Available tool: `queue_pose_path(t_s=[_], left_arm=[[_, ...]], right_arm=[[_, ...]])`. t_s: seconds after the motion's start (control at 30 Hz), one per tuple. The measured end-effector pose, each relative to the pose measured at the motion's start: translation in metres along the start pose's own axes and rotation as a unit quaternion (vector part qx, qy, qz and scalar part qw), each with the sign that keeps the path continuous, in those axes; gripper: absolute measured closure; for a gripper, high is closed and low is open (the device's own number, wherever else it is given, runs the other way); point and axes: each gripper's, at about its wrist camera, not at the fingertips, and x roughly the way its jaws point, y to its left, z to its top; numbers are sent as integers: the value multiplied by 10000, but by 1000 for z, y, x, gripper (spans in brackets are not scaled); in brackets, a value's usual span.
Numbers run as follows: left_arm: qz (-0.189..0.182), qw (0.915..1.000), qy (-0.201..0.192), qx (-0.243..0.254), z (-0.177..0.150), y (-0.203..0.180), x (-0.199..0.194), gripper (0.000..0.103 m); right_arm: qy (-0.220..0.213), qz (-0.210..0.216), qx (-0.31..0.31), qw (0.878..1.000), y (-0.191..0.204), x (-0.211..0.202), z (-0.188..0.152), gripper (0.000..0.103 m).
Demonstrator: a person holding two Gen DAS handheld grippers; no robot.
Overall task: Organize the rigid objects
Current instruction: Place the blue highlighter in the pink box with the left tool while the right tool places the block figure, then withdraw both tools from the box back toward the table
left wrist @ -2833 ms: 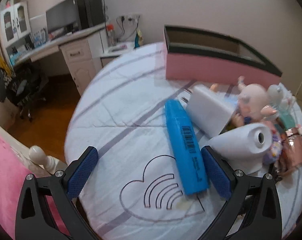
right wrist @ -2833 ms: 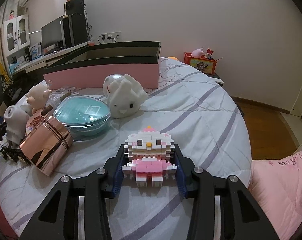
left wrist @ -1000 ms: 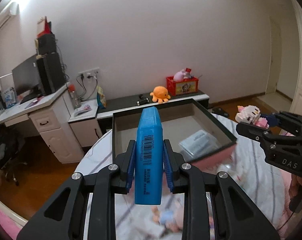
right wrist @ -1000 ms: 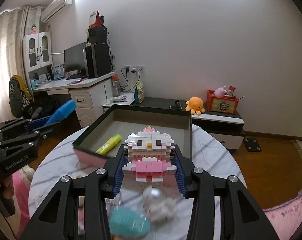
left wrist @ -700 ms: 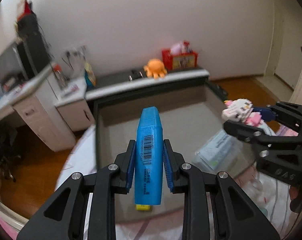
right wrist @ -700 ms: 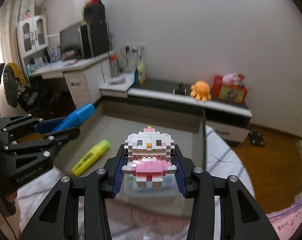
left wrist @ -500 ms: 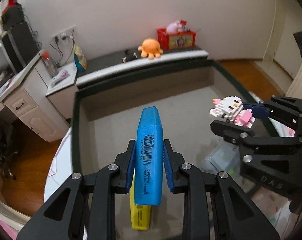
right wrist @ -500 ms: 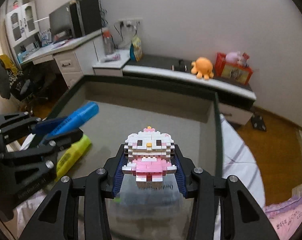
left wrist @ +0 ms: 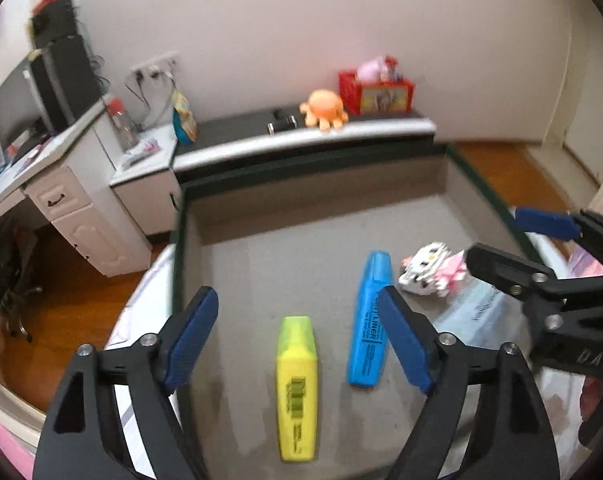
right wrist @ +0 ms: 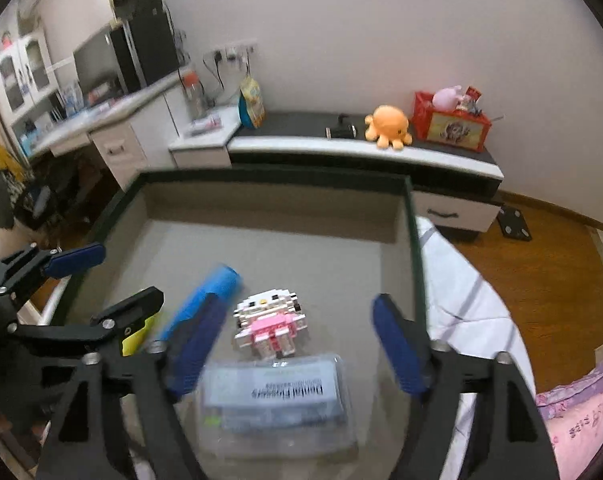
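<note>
Tools [left wrist: 301, 336] [right wrist: 297, 344] opening, blue marker [left wrist: 371, 318] & brick toy [right wrist: 271, 326] in box [right wrist: 415, 248]

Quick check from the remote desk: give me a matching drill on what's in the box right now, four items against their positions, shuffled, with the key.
Items:
1. yellow highlighter
2. blue highlighter
3. brick cat figure
4. clear plastic case

Positions, all inside the box:
A. lies between the yellow highlighter and the cat figure
B. nearest the box's left wall
C. beneath the right gripper, nearest its camera
D. just beyond the clear case, between the opening jaws

Pairs: 1-B, 2-A, 3-D, 4-C
</note>
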Motion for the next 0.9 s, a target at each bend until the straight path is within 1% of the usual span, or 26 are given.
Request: queue_pose_path(t_s=[0.07, 0.13, 0.17, 0.2, 0.27, 0.33, 0.37, 0.4, 0.43, 0.5, 0.57, 0.63, 0.67, 0.77, 0.83, 0.9], left_arm=[[0, 9998, -186, -63, -5, 2, -22, 14], [150, 9985, -517, -73, -13, 2, -53, 11], [220, 9975, -673, -69, -17, 1, -69, 8], [297, 9960, -840, -74, -23, 0, -85, 4], [452, 9913, -1234, -79, -38, -2, -123, 2], [497, 9861, -1582, -109, -54, -6, -157, 0], [493, 9828, -1775, -140, -63, -8, -175, 0], [477, 9800, -1927, -167, -73, -11, -191, 0], [473, 9774, -2050, -191, -80, -13, -204, 0], [588, 9696, -2359, -271, -98, -18, -231, 0], [821, 9584, -2708, -367, -121, -25, -260, 0], [1040, 9485, -2950, -508, -141, -30, -281, 0], [1044, 9453, -3043, -546, -150, -31, -289, 0], [1023, 9423, -3125, -628, -175, -36, -308, 0], [1001, 9431, -3113, -599, -191, -41, -315, 0], [1002, 9466, -3020, -515, -202, -48, -317, 0]], right_arm=[[-153, 8, -35, 9999, 4, -18, -2, 23], [-405, 25, -83, 9991, 8, -44, -8, 22], [-512, 61, -117, 9986, 11, -57, -12, 21], [-659, 80, -143, 9977, 15, -72, -16, 21], [-977, 115, -182, 9950, 22, -105, -29, 19], [-1239, 184, -194, 9919, 28, -131, -39, 15], [-1380, 197, -192, 9901, 32, -145, -47, 13], [-1486, 222, -195, 9885, 36, -158, -56, 6], [-1587, 247, -210, 9868, 38, -167, -62, 0], [-1890, 239, -283, 9813, 45, -193, -81, 0], [-2116, 185, -288, 9768, 52, -212, -100, 0], [-2381, 43, -333, 9707, 60, -234, -121, 0], [-2486, -56, -338, 9680, 64, -242, -130, 0], [-2836, -286, -280, 9581, 73, -261, -155, 0], [-3088, -534, -254, 9493, 81, -274, -173, 0], [-3265, -726, -281, 9420, 88, -282, -191, 0]])
